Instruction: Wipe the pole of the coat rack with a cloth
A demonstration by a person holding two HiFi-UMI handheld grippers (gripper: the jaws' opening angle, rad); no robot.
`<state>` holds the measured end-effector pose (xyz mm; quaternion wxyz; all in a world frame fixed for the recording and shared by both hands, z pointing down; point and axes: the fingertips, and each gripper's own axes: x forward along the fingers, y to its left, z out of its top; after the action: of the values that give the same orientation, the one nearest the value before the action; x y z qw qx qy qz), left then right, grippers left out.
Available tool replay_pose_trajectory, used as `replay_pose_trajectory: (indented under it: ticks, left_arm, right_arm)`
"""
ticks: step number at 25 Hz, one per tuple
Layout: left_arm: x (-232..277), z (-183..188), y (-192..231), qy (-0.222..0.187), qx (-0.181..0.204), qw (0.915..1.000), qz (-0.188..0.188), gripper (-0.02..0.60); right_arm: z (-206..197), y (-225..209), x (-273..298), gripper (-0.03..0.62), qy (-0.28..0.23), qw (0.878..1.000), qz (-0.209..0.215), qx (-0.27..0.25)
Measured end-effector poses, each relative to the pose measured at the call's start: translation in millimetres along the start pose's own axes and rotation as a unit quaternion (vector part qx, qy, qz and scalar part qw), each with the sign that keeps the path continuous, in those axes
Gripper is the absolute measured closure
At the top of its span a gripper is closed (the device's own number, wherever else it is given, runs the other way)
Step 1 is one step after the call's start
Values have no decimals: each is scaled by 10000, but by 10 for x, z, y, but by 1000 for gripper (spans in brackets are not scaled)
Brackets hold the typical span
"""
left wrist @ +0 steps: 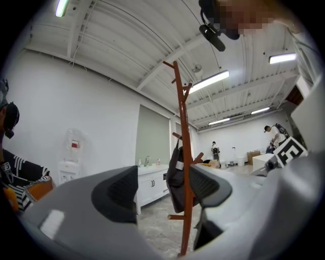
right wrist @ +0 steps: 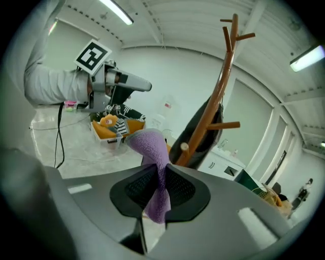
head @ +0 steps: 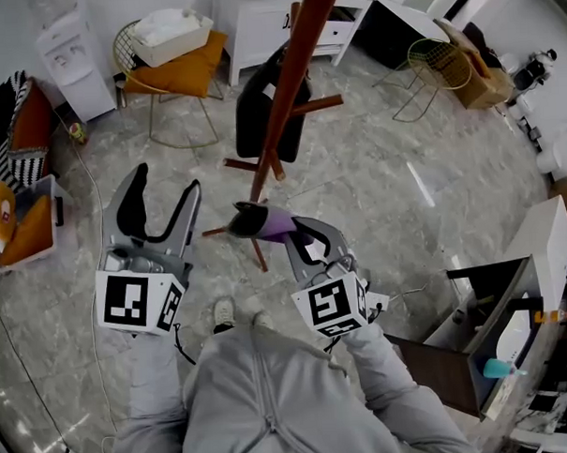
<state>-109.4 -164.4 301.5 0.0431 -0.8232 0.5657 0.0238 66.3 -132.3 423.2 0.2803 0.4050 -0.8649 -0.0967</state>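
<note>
One coat rack (head: 294,70) stands on marble floor (head: 376,189).

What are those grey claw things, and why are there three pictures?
A person holds a pinching tool, called a gripper, in each hand. One picture comes from a camera on the person's head, looking down. The other two come from small cameras riding on the grippers. The left gripper is open and empty. The right gripper pinches a purple cloth. In front stands a brown coat rack pole on the floor, with a black item hanging on it.
</note>
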Motion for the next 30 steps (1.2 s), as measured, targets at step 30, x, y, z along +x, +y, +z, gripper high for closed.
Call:
replay_pose_trajectory:
  ticks: [30]
  left_arm:
    - [-60,-457,998,591,-93,9982,-36,241]
  right_arm:
    - [264,-317,1568,548,291,9623,-2692,269]
